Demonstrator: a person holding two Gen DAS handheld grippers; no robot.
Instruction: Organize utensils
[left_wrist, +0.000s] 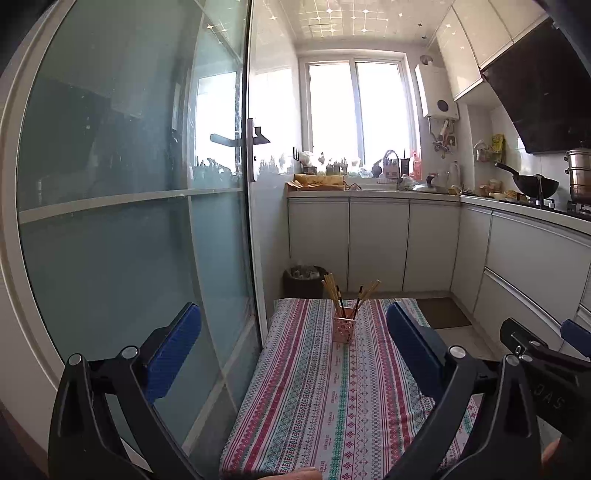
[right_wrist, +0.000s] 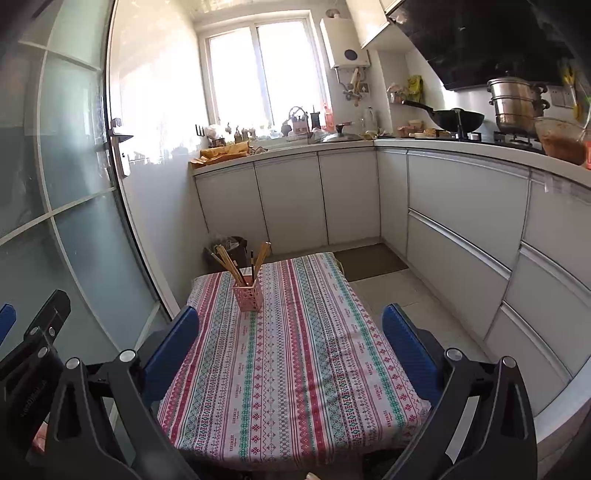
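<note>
The pink perforated plastic utensil holder (right_wrist: 248, 295) stood upright on the far half of the worktop, nearer its glass-door side than its cabinet side. Tan wooden chopsticks (right_wrist: 224, 258) and a few dark-tipped sticks fanned out of its top, leaning left and right.

The worktop carried a striped pink, green and white patterned tablecloth (right_wrist: 295, 362) that hung over its edges. The cloth around the holder lay bare.

The left hand-held gripper (left_wrist: 293, 328) was spread wide, its blue-padded fingers (left_wrist: 173, 347) apart, holding and touching nothing. It hovered over the near end of the worktop, its left finger in front of the frosted glass door (left_wrist: 129, 184).

The right hand-held gripper (right_wrist: 290, 332) was likewise spread wide and empty, above the near edge of the worktop.

Both grippers were well apart from the holder. White cabinet fronts (right_wrist: 461, 229) ran along the right, with open tiled floor (right_wrist: 406, 295) between them and the worktop. A dark bin (right_wrist: 232, 247) stood beyond the far edge.
</note>
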